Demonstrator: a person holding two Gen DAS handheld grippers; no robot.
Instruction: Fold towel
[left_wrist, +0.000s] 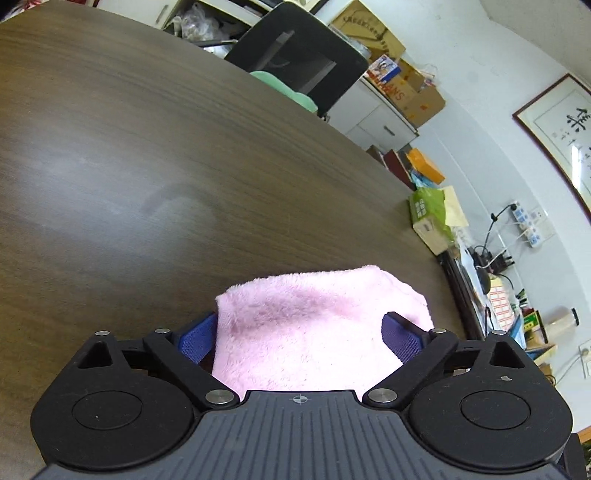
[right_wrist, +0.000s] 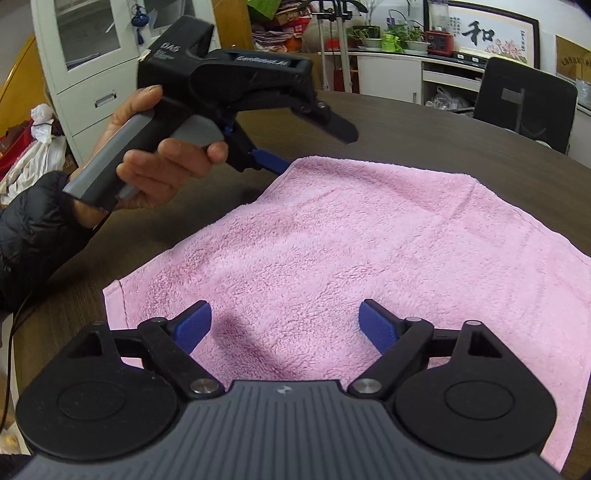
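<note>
A: Dark counter (right_wrist: 424, 125) across both views; pink towel (right_wrist: 351, 251) spread flat, filling centre and right of the right-wrist frame.

B: Seen. One corner between the left tongs (left_wrist: 299, 332), pads standing wide, not pressing. Right tongs (right_wrist: 284, 325) likewise wide, hovering over the near edge at lower centre.

A: Best to sink lower, catch a single layer at each corner, close firmly together.

B: Agreed. Hand (right_wrist: 155, 173) at upper left; worth keeping level with the other.
</note>
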